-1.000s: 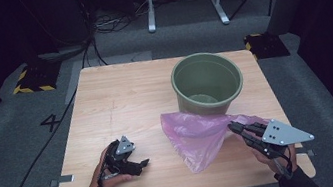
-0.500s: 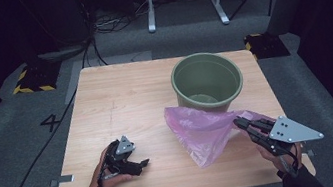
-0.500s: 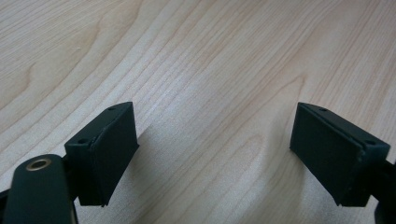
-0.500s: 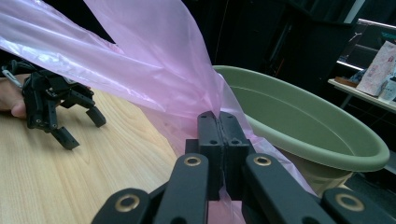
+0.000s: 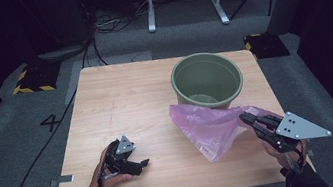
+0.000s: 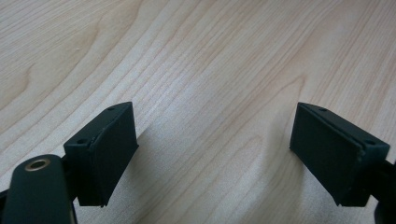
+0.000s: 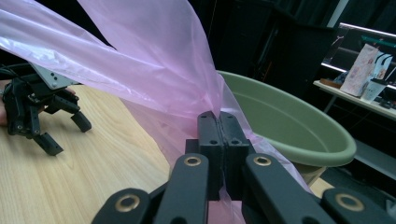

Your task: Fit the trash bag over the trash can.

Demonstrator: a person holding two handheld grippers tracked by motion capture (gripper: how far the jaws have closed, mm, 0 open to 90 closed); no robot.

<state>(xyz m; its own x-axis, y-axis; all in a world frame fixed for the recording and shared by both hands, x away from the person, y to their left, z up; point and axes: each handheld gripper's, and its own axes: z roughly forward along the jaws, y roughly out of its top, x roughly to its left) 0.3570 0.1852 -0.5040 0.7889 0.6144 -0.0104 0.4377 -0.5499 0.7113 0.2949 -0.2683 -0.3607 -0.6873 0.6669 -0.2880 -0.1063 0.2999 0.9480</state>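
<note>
On a wooden table (image 5: 145, 97), the right hand-held gripper (image 5: 248, 120) pinches a pink bag (image 5: 207, 125) just before the bin (image 5: 206, 78); the left hand-held gripper (image 5: 140, 165) rests wide, empty. Next, likely: spread the bag's mouth over the bin.

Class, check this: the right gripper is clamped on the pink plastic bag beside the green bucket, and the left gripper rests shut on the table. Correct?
Not quite. The left gripper rests on the table with its jaws open, as the left gripper view shows. The rest holds.
</note>
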